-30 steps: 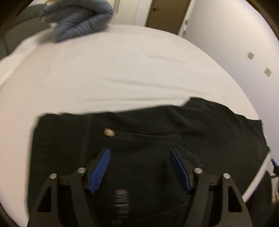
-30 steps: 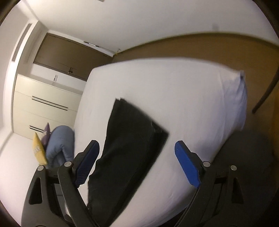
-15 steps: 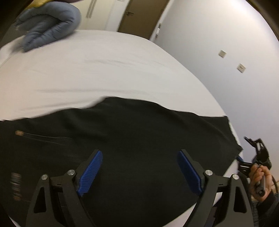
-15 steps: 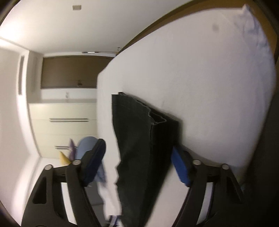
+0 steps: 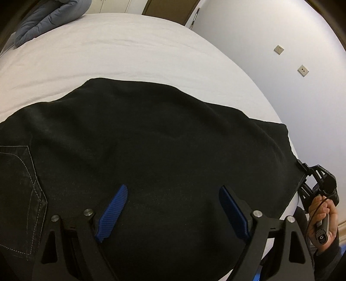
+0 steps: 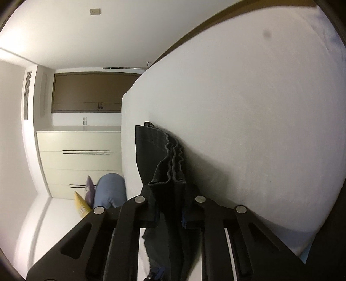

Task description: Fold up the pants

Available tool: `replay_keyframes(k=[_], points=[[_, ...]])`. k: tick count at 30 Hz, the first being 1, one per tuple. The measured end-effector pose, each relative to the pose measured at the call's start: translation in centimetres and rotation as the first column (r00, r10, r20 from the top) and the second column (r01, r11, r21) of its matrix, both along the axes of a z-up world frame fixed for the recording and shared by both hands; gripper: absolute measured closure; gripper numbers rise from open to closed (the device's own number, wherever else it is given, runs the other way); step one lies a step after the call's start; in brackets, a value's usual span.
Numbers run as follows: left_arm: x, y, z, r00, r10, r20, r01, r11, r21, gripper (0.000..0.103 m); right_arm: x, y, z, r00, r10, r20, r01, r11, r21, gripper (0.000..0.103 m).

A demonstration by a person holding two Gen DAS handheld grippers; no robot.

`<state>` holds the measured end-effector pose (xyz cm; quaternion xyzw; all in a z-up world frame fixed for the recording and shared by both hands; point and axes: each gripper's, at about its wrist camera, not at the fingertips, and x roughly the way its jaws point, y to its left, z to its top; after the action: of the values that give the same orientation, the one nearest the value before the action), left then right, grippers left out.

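Black pants (image 5: 151, 138) lie folded lengthwise across the white bed (image 5: 121, 49), with a stitched back pocket at the left. My left gripper (image 5: 173, 205) is open and empty, hovering just above the middle of the pants. My right gripper (image 6: 170, 214) is shut on the stacked leg hems of the pants (image 6: 166, 164); its blue pads are mostly hidden by the cloth. In the left wrist view the right gripper (image 5: 311, 179) sits at the far right end of the pants, held by a hand.
A blue-grey rolled duvet (image 5: 47, 17) lies at the far left corner of the bed. A white wall with sockets (image 5: 302, 70) runs along the right. In the right wrist view there is a cream drawer unit (image 6: 82, 160) and small cushions (image 6: 86, 198).
My left gripper has moved right along the pants, from the waistband to the leg section. My right gripper has come down onto the leg hems and closed on them.
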<state>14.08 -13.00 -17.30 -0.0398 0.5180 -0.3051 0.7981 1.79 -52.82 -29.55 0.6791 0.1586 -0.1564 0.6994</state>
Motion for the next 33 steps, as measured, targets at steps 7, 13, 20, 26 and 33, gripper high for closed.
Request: replay_keyframes(k=[7,13,20,26,33], points=[[0.2,0.4,-0.1,1.0,0.021,-0.011,-0.021,0.999,-0.027,0.015,4.5,3.5,7.8,0.975,0.14,-0.17,-0.193,0.915,-0.355,0.093],[1.1,2.2,0.3,0.993,0.078,-0.084,-0.088,0.988,-0.127,0.015,11.0,18.3,14.5,0.804,0.422,-0.419,-0.588,0.455,-0.669,0.093],[1.9,4.4,0.8,0.966,0.088,-0.245,-0.163,0.938,-0.305,0.012,13.7,29.7,7.0,0.54,0.465,-0.701,-0.82,0.106,-0.562,0.093],[2.6,2.0,0.7,0.953,0.062,-0.297,-0.156,0.94,-0.305,0.004,12.4,30.3,7.3,0.57,0.421,-0.706,-0.794,0.062,-0.604,0.093],[4.3,-2.6,1.1,0.947,-0.03,-0.321,-0.059,0.963,-0.264,0.004,12.8,31.9,8.9,0.614,0.366,-0.7,-0.749,-0.009,-0.662,0.093]])
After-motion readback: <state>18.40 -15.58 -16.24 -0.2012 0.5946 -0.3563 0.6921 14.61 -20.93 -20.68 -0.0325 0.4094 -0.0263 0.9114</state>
